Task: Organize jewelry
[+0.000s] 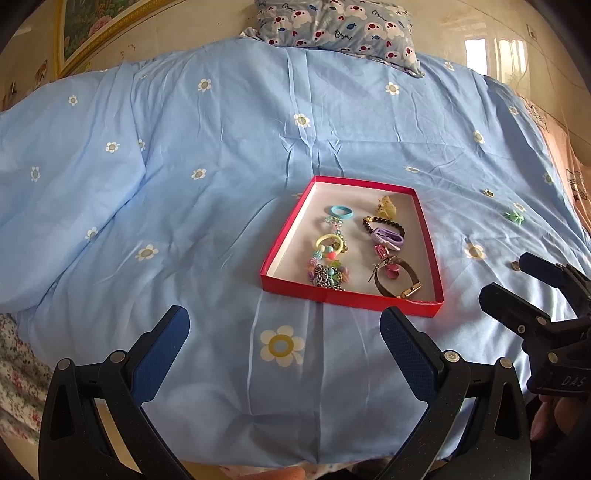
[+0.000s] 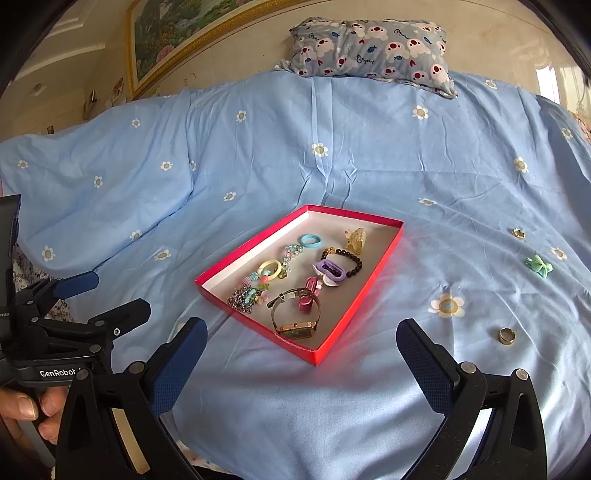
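A red box [image 1: 432, 254] [image 2: 351, 314] with a white inside lies on the blue bedspread and holds several pieces: a watch [image 2: 295, 326], a black bead bracelet [image 2: 352, 260], hair ties and a chain. Loose on the spread to its right lie a gold ring [image 2: 504, 335], a green hair clip [image 2: 538, 266] [image 1: 514, 216] and a small gold piece [image 2: 518, 232]. My left gripper [image 1: 284, 339] is open and empty, short of the box. My right gripper [image 2: 301, 354] is open and empty, just before the box's near corner; it also shows in the left wrist view [image 1: 524, 284].
The flowered blue bedspread [image 1: 184, 184] covers the bed. A patterned pillow [image 2: 369, 48] lies at the headboard. A framed picture [image 2: 177, 33] hangs on the wall at the back left. A pink cloth [image 1: 569, 162] lies along the right edge.
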Available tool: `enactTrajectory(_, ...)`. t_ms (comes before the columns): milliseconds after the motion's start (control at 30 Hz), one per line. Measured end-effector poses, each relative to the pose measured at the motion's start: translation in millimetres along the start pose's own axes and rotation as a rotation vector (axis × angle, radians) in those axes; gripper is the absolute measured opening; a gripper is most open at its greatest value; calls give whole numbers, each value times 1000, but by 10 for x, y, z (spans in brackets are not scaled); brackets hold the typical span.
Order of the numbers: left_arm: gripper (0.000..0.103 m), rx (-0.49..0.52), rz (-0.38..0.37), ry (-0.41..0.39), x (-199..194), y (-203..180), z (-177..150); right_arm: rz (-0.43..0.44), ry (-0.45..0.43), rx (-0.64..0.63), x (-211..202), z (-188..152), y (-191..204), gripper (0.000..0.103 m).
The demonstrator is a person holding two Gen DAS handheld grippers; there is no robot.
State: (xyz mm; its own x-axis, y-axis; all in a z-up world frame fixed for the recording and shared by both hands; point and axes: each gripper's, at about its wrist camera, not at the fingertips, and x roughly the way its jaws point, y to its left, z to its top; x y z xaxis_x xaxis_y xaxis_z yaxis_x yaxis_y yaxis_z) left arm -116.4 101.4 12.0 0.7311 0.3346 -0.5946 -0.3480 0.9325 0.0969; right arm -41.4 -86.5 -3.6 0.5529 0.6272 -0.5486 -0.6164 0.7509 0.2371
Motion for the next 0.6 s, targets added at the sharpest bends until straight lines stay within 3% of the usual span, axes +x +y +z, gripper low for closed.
enactTrajectory(600, 103, -5, -13, 7, 18, -35, -44, 3, 9, 0, 14, -14, 22, 103)
